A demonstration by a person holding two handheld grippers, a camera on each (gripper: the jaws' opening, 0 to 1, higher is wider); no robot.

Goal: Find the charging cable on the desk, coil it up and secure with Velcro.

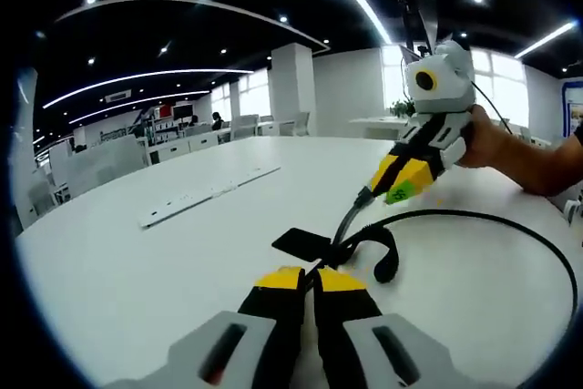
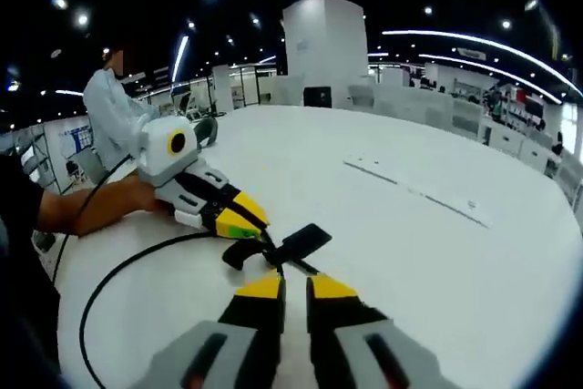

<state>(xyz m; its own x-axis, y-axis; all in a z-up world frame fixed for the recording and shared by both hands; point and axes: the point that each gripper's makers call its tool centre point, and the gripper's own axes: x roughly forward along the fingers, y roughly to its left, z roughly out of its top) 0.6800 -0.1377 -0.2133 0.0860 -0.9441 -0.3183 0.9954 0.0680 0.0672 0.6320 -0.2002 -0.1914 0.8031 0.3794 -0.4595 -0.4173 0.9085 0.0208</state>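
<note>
Both yellow-tipped grippers, left and right, pinch shut on the thin black charging cable, still sprawled uncoiled at the frame's right across the round white desk, its black Velcro strap unfastened.

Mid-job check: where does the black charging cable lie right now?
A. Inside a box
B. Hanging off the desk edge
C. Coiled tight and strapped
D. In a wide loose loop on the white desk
D: the charging cable sweeps in one open arc across the white desk, with no coil made yet.

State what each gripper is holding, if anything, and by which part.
Each gripper, left and right, is shut on the black charging cable near its Velcro strap end: the left beside the strap's flap, the right further along.
</note>
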